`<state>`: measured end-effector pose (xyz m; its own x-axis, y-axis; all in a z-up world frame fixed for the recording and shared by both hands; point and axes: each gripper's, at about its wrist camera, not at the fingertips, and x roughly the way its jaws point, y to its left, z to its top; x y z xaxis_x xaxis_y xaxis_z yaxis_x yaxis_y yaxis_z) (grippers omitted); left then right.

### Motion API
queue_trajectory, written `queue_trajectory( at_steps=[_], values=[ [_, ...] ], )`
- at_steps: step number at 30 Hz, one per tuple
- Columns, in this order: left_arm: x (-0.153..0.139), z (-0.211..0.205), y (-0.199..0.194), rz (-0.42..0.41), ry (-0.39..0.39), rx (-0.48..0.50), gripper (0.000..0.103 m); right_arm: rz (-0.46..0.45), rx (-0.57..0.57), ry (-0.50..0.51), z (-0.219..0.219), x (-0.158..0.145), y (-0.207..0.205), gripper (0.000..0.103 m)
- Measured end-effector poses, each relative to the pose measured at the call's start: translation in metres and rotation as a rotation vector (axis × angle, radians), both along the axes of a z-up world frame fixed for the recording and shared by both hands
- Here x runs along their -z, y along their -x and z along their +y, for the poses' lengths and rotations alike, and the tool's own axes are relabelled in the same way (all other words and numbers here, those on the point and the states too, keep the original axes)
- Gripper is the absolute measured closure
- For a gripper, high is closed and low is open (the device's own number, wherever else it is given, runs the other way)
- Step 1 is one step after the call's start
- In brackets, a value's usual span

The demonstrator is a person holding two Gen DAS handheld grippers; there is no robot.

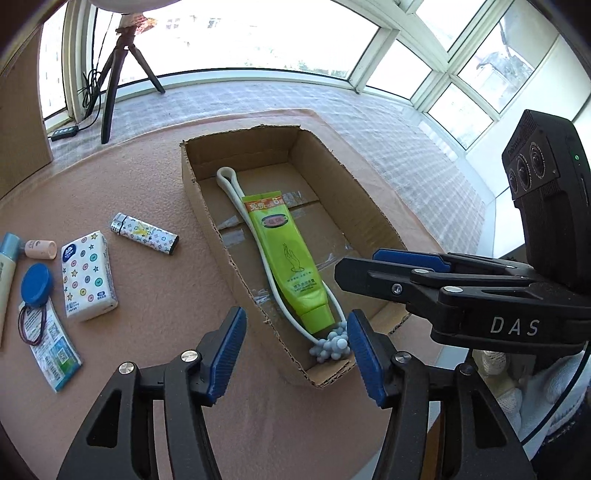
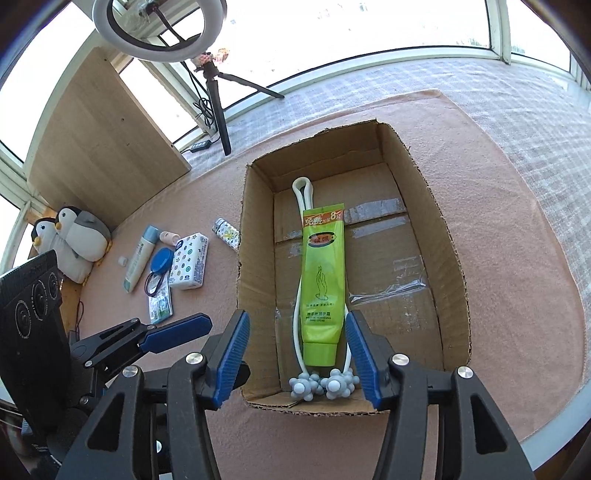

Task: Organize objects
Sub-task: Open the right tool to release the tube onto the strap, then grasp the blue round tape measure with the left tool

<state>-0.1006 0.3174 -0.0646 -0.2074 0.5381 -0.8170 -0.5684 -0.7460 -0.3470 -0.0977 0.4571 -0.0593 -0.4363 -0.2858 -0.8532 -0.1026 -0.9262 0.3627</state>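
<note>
An open cardboard box [image 1: 207,206] [image 2: 436,184] sits on a pink mat. Inside lie a green hand-cream tube [image 1: 288,258] [image 2: 323,280] and a white massager with grey knobbed balls [image 1: 332,345] [image 2: 321,384]. My left gripper [image 1: 295,354] is open over the box's near left corner, holding nothing. My right gripper [image 2: 297,356] is open above the tube's cap end, also holding nothing; the right gripper [image 1: 399,262] appears from the side in the left wrist view. Left of the box lie a patterned lighter [image 1: 144,233] [image 2: 226,229], a tissue pack [image 1: 88,275] [image 2: 188,260], a blue lid [image 1: 36,285] [image 2: 161,260] and a sachet [image 1: 51,347].
A pale tube [image 2: 139,258] and a small pink bottle [image 1: 40,249] lie at the mat's left. Two penguin plush toys [image 2: 70,236] sit by a wooden board [image 2: 99,140]. A tripod [image 1: 118,66] with a ring light [image 2: 159,26] stands at the window. The mat's right edge borders a checked cloth [image 1: 388,140].
</note>
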Motion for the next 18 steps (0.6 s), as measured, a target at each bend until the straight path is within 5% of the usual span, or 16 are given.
queue_trajectory(
  at_steps=[18],
  values=[
    [0.019, -0.186, 0.027, -0.045, 0.055, -0.356, 0.042, 0.028, -0.108, 0.026, -0.088, -0.004, -0.010, 0.052]
  ],
)
